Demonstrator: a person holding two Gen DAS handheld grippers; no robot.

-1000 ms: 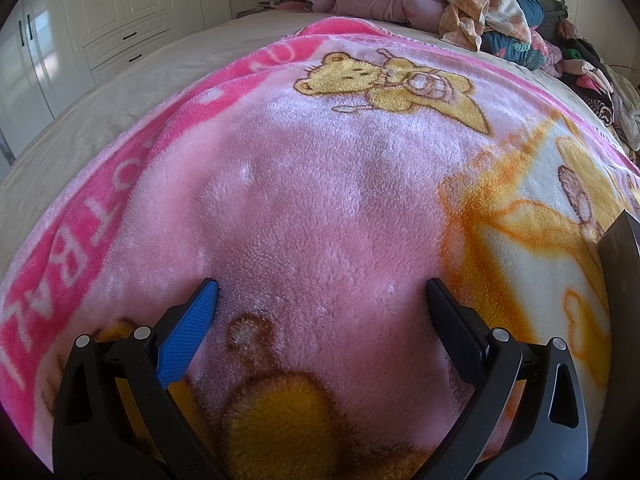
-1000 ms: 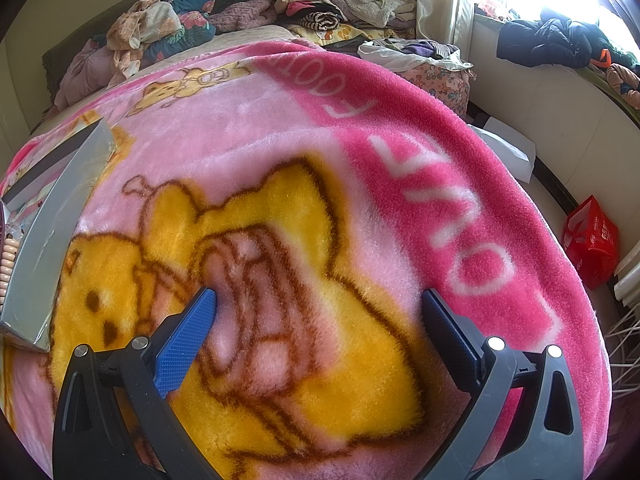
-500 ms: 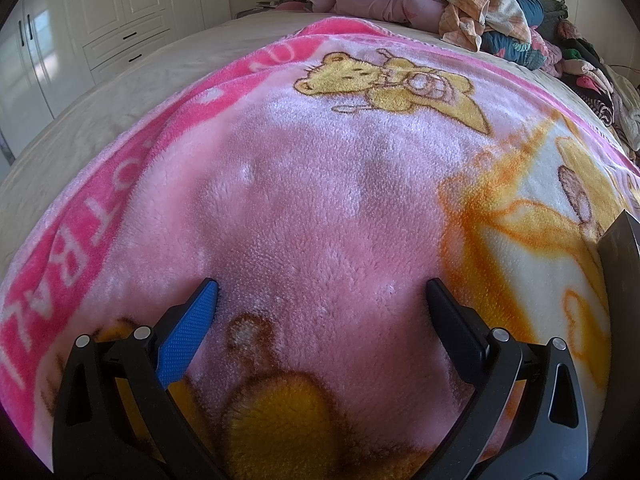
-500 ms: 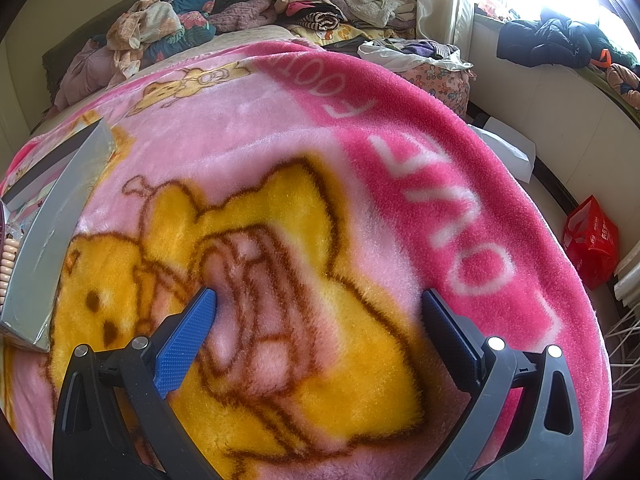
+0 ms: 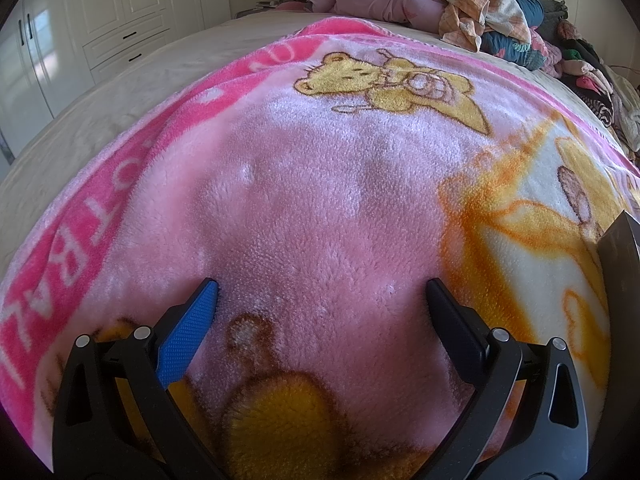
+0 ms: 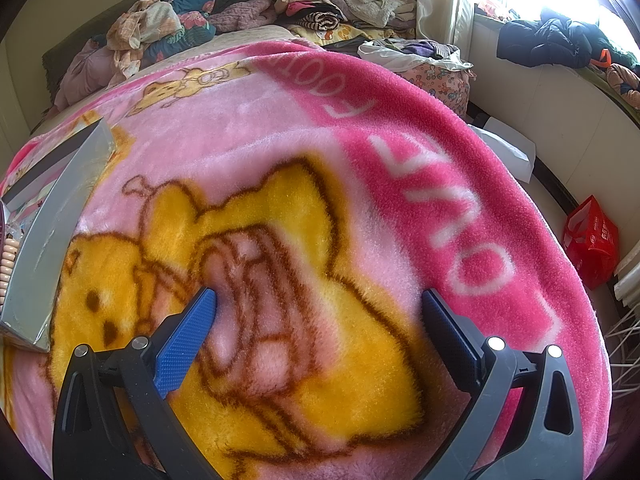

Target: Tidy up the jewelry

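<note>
A grey jewelry box (image 6: 52,216) sits on the pink blanket at the far left of the right wrist view, its wall facing me. A string of pale beads (image 6: 9,258) shows just inside it at the frame edge. The same box's dark corner (image 5: 620,248) pokes in at the right edge of the left wrist view. My left gripper (image 5: 322,290) hovers open over plain pink blanket, holding nothing. My right gripper (image 6: 320,298) is open too, above the yellow bear print, to the right of the box.
A pink fleece blanket (image 5: 320,184) with bear prints covers the bed. Piled clothes (image 6: 328,8) lie along the headboard. White wardrobes (image 5: 100,12) stand left of the bed. A red bag (image 6: 592,240) sits on the floor at the right, under a window ledge holding dark clothing (image 6: 548,40).
</note>
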